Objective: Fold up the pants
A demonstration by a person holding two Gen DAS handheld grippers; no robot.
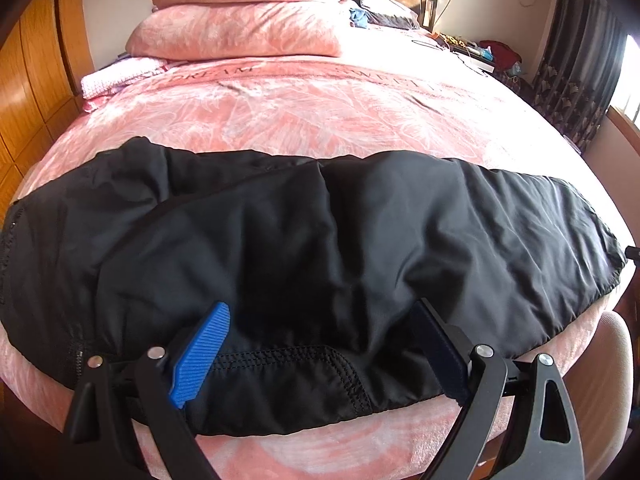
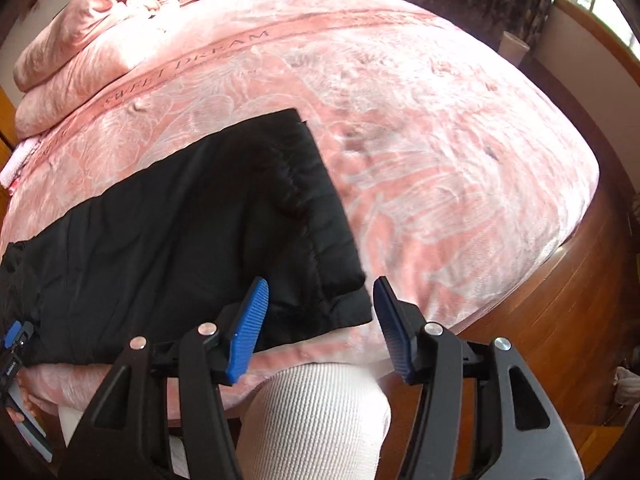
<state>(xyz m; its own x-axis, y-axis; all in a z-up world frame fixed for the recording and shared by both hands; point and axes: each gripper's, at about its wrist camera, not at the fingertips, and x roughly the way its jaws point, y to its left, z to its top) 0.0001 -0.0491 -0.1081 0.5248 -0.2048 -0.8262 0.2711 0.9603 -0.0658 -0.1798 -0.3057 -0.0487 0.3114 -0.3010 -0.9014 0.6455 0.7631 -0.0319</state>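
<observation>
Black pants (image 1: 320,240) lie flat across the near edge of the pink bed (image 1: 320,112), one leg on the other, waist at the left. My left gripper (image 1: 320,328) is open, its blue-padded fingers (image 1: 202,354) straddling the stitched crotch seam at the near edge. In the right wrist view the hem end of the pants (image 2: 224,224) lies at the left. My right gripper (image 2: 320,300) is open just above the near hem corner, one pad (image 2: 248,332) over the cloth, the other over the blanket.
Pink pillows and folded quilts (image 1: 248,12) are stacked at the head of the bed. Clutter lies on the far side (image 1: 480,48). A wooden wardrobe (image 1: 28,92) stands left. Wooden floor (image 2: 540,320) and my white-clad knee (image 2: 316,412) are below the bed edge.
</observation>
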